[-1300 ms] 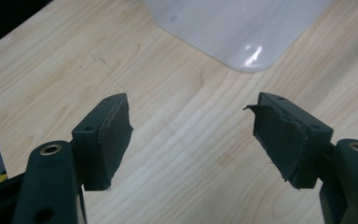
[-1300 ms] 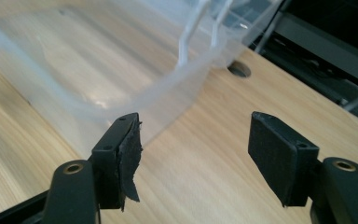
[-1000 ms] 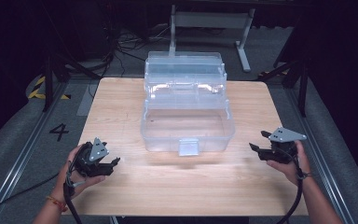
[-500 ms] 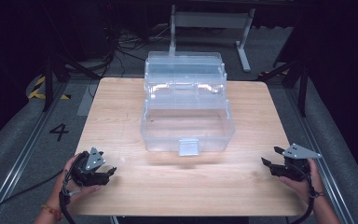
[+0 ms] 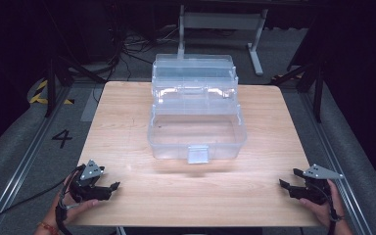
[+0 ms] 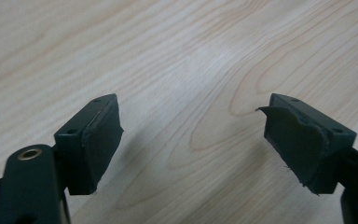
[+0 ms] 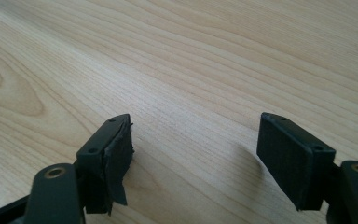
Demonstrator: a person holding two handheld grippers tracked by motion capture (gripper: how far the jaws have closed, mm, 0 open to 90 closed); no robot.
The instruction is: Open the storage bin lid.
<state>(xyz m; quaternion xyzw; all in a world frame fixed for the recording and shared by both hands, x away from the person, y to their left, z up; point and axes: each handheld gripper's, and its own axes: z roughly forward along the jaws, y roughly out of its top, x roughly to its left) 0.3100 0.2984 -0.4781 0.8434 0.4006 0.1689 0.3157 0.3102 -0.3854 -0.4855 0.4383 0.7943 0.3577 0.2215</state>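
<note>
Here, in the high view, a clear plastic toolbox is seen standing open at the middle of the wooden table, its lid tilted back and its latch facing the near edge. The left gripper is held at the near left corner and the right gripper at the near right corner, both well apart from the toolbox.

In the left gripper view, the jaws are seen spread apart, having just been opening, with bare wood between them.

In the right gripper view, the jaws are likewise parted and have just been opening, nothing being held between them.
</note>
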